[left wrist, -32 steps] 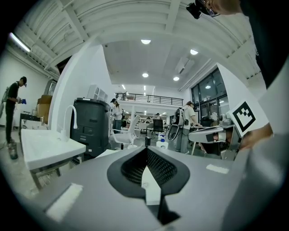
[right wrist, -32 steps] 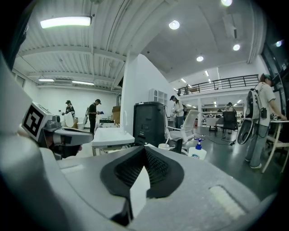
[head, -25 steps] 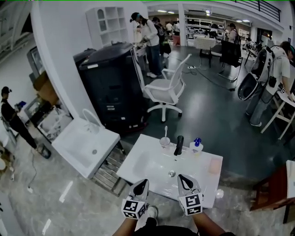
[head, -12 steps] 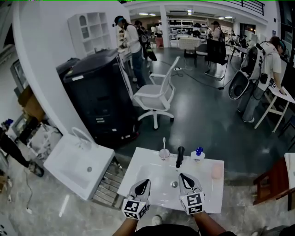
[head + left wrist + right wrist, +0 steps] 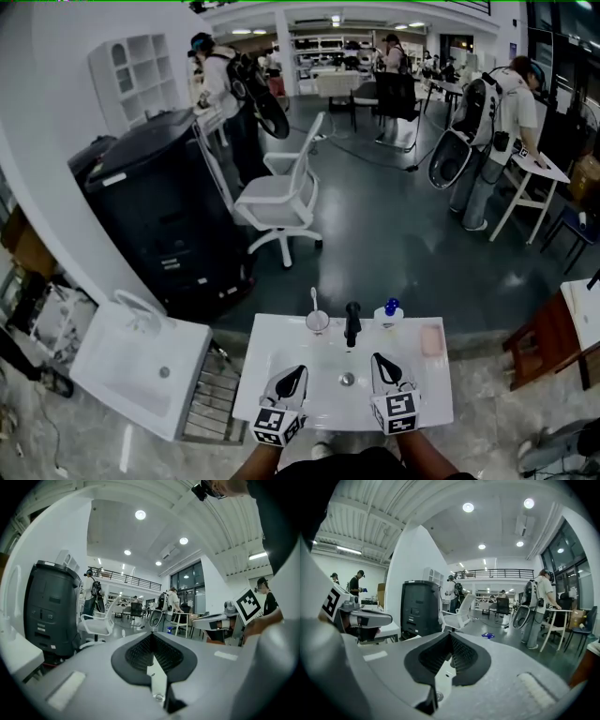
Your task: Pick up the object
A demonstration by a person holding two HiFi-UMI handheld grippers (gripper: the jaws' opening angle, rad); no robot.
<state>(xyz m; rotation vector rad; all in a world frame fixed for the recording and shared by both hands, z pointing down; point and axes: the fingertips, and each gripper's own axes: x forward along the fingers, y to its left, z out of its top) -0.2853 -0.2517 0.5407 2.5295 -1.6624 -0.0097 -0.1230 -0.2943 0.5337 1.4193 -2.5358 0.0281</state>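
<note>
Head view: steep look down onto a white washbasin surface (image 5: 277, 339), with both grippers low in the frame over its near edge.
left gripper (image 5: 294, 375): fingers pressed together along their ribbed pads, nothing held; hovers over the near left part of the bowl.
right gripper (image 5: 381, 366): fingers shut tight in the same way, empty; hovers over the near right part of the bowl.
drain (image 5: 347, 380): between the two sets of fingers, nearer the right ones.
black faucet (image 5: 352, 322): upright on the far rim, straight ahead of the gap between the two sets of fingers.
cup with toothbrush (image 5: 318, 322): ahead of the left fingers, just left of the black faucet.
blue-capped bottle (image 5: 389, 310): ahead of the right fingers, just right of the black faucet.
pink soap (image 5: 431, 340): ahead and to the right of the right fingers, near the far right corner, apart from them.
object to pick up: cannot tell which of the three small items; none touched by any fingers.
second basin (image 5: 141, 361): well to the left of the left fingers, on its own stand.
white chair (image 5: 277, 199) and black cabinet (image 5: 155, 211): far beyond the fingers, on the dark floor.
Left and right gripper views: closed pads in front, people standing at tables in the hall behind.
</note>
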